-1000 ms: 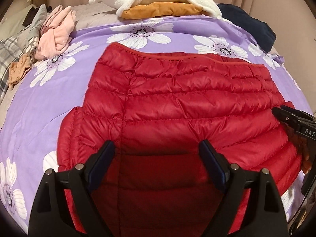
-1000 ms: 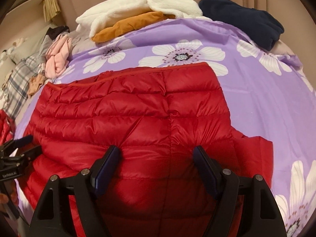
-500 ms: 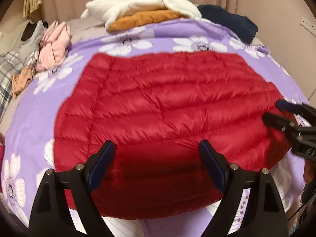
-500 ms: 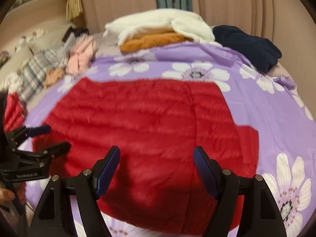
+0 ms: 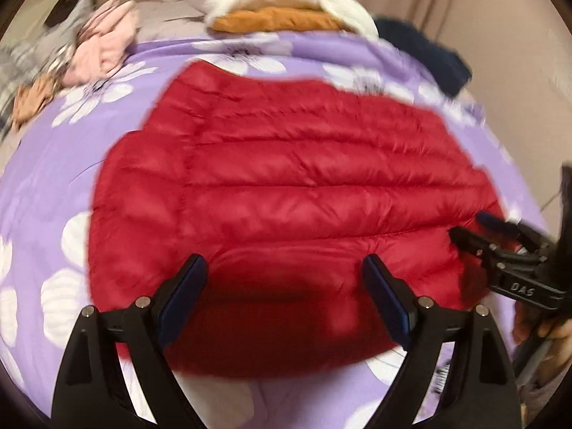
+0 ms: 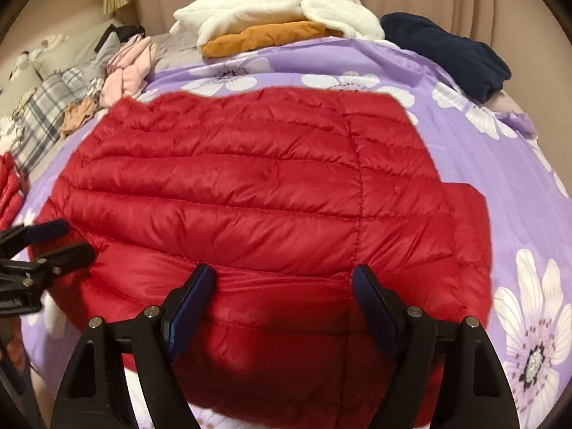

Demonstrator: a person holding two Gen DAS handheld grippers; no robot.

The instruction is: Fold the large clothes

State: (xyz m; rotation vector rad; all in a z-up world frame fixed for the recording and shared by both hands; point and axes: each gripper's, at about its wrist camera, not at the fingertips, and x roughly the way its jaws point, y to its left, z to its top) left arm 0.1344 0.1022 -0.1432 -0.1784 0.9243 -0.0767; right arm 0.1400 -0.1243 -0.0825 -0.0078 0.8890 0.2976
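Item: red quilted jacket, lying flat on the bed, on a purple flowered cover. Long axis runs side to side across both views; quilting lines follow it.

Left claw: fingers apart, empty, above the jacket's near edge toward its left half.

Right claw: fingers apart, empty, above the jacket's near edge toward its right half, near the vertical seam.

Relation: jacket lies directly ahead of and beneath both claws; neither is clearly nearer. A folded flap projects at the jacket's right edge.

Beyond the jacket: white and orange pile, navy garment, pink clothes.

Judgement: the next fold likely takes the near edge.
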